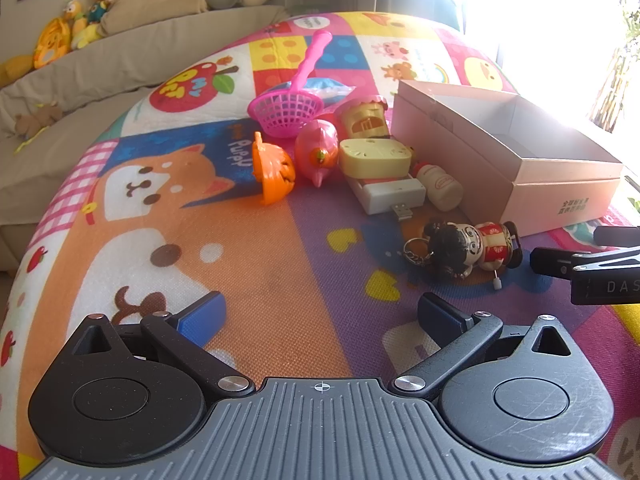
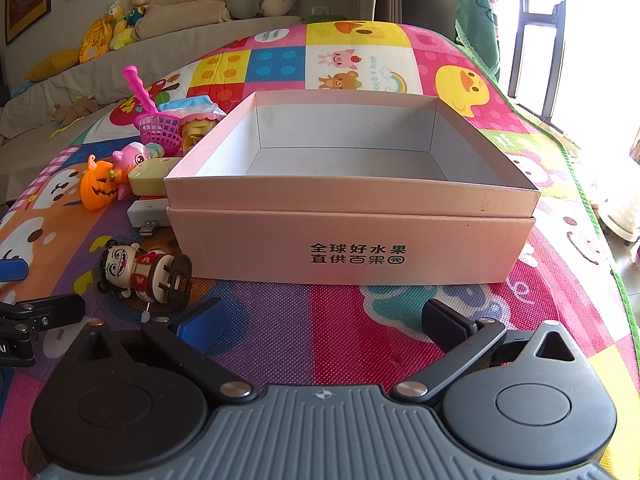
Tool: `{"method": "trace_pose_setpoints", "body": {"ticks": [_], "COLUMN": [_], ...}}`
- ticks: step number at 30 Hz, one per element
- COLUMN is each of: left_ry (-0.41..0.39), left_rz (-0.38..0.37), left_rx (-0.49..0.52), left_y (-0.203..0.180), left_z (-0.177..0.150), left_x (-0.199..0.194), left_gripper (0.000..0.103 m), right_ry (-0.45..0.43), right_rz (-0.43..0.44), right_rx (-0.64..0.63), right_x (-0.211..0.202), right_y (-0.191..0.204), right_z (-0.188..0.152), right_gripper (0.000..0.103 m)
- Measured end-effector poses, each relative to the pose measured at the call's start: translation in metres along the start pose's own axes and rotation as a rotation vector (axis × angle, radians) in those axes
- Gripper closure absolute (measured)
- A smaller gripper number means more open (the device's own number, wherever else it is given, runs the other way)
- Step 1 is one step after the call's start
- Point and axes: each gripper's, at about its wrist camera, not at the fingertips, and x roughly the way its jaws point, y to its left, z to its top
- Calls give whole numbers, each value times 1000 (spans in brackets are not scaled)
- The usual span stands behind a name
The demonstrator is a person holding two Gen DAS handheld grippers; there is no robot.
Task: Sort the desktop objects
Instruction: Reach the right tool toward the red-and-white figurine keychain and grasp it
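Note:
An open pink cardboard box stands on the colourful play mat, empty inside; it also shows in the left wrist view. Left of it lie a wind-up doll, an orange pumpkin, a pink pig toy, a cream socket block, a white USB box, a small bottle, a gold toy and a pink net scoop. My left gripper is open above the mat, short of the doll. My right gripper is open in front of the box.
The mat covers a raised surface that drops off at the left and right edges. A beige sofa with plush toys is behind. A bright window is at the right. A blue packet lies behind the scoop.

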Motion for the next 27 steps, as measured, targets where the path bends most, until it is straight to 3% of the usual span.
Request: {"method": "trace_pose_setpoints", "body": {"ticks": [7,12,19,23,27], "left_ry": [14,31,43,66,44], "left_rz": [-2,-1,-5,-50,-51], "left_rx": [9,7,14,51,53], "left_y": [0,0,-2,-10,-17], "left_z": [1,3,1,0,2], "left_x": [-1,2,-4,-11,-17], "left_gripper": [0,0,0,0,0], "right_ry": [24,59,77,86,77], "right_rz": [9,-33,3,16,24], "right_rx": [20,26,-8,-10,-13], "right_x": [-4,-14,-30,-38,-40], "right_y": [2,12,13,12,12], "right_z": [0,-7,-18,-23,-26], "right_gripper": [0,0,0,0,0]}}
